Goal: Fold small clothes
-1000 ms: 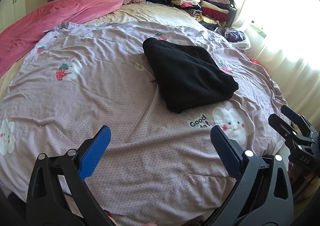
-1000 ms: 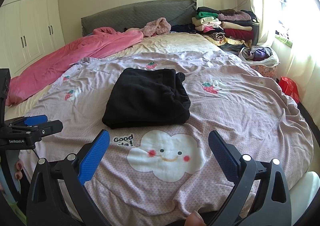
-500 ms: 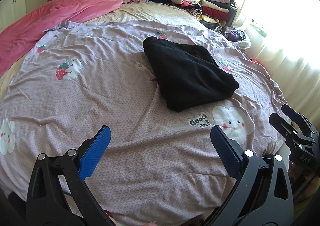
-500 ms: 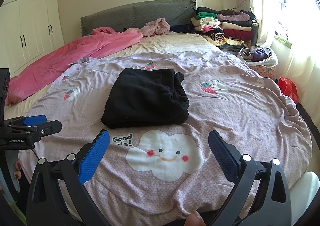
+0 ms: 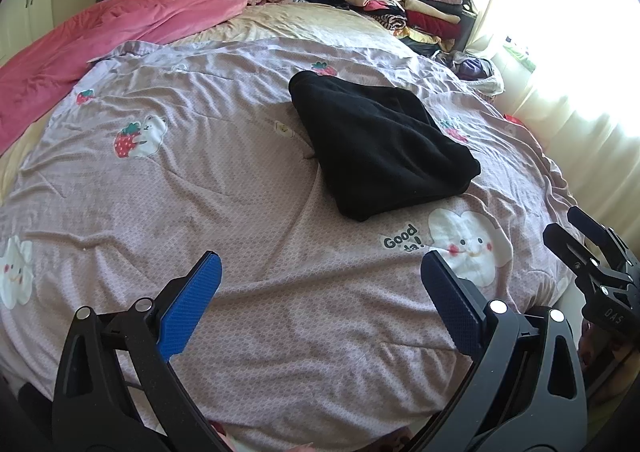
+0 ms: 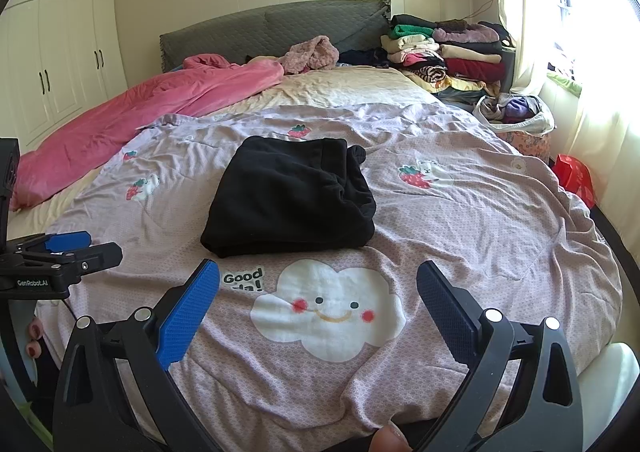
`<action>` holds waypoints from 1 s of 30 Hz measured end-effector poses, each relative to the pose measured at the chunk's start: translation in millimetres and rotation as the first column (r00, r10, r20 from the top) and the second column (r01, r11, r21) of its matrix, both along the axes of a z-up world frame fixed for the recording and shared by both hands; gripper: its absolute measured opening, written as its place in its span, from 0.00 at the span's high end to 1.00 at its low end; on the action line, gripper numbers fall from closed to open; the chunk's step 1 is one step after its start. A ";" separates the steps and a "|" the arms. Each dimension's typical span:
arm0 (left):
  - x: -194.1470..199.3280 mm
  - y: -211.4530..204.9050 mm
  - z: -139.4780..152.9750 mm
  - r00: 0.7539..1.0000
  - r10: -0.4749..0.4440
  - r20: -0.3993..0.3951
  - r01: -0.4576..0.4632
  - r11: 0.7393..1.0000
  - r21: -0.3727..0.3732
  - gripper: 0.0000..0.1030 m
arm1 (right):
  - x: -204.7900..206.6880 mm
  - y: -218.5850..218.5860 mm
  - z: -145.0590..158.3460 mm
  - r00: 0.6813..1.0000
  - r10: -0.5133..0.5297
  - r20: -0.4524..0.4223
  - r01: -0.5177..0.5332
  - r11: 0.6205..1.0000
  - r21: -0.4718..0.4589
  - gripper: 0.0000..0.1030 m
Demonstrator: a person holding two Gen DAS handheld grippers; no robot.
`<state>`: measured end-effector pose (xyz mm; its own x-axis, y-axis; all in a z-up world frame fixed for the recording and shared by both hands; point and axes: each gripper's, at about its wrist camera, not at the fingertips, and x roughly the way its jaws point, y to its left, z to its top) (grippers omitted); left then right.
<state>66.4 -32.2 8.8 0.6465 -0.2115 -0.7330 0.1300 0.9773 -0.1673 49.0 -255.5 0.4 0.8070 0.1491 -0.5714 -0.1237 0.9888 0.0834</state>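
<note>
A folded black garment point(image 5: 380, 148) point(image 6: 292, 198) lies in the middle of the lilac quilt point(image 5: 200, 188) point(image 6: 480, 220) on the bed. My left gripper point(image 5: 320, 304) hovers open over the quilt's near edge, well short of the garment, nothing between its blue pads. My right gripper point(image 6: 318, 306) is open too, above the cloud print, just in front of the garment. Each gripper shows at the edge of the other's view: the right one point(image 5: 588, 248) at the far right, the left one point(image 6: 76, 248) at the far left.
A pink blanket point(image 6: 140, 112) lies along the left side of the bed. Stacked folded clothes point(image 6: 444, 48) sit at the back right by the grey headboard point(image 6: 276, 28). A bag of clothes point(image 6: 516, 112) and a red bag point(image 6: 576, 176) stand near the bright window.
Both grippers have stayed open and nearly still; the views shift only slightly. The black garment has not moved.
</note>
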 end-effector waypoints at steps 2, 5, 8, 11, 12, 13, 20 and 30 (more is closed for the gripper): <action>-2.5 3.8 -1.7 1.000 -0.002 -0.001 0.002 1.000 -0.002 0.09 | 0.7 2.2 -0.7 1.000 0.001 -0.001 -0.001 1.000 0.001 0.04; -3.7 5.6 -2.6 1.000 -0.003 -0.004 0.003 1.000 0.004 0.09 | -0.4 -0.9 0.0 1.000 -0.004 -0.003 0.004 1.000 -0.003 0.04; -3.5 5.3 -4.3 1.000 -0.006 -0.012 0.006 1.000 0.015 0.09 | -0.4 -2.9 -0.7 1.000 -0.006 -0.005 0.006 1.000 -0.005 0.04; -3.7 6.1 -4.8 1.000 -0.009 -0.019 0.009 1.000 0.015 0.09 | -0.4 -3.7 -0.4 1.000 -0.010 -0.004 0.010 1.000 -0.007 0.04; -5.0 8.5 -5.2 1.000 -0.010 -0.020 0.010 1.000 0.017 0.09 | -0.7 -5.6 -0.4 1.000 -0.015 -0.003 0.015 1.000 -0.008 0.04; -3.6 4.9 -4.4 1.000 -0.010 -0.017 0.010 1.000 0.018 0.09 | -0.8 -8.7 -0.6 1.000 -0.026 -0.003 0.026 1.000 -0.010 0.04; 4.2 11.6 -7.7 0.998 0.052 -0.034 -0.048 0.992 0.118 0.09 | -4.1 -56.8 -8.8 0.977 -0.210 -0.036 0.210 0.978 -0.012 0.04; 54.4 178.6 -10.0 0.920 0.385 -0.070 -0.377 0.921 0.101 0.09 | -77.3 -277.3 -33.9 0.700 -0.711 -0.063 0.713 0.700 0.037 0.04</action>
<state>120.8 146.4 -1.2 0.5993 0.1031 -0.7939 -0.2665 0.9608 -0.0764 -28.3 -532.7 -33.6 0.6616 -0.4289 -0.6150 0.6203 0.7739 0.1276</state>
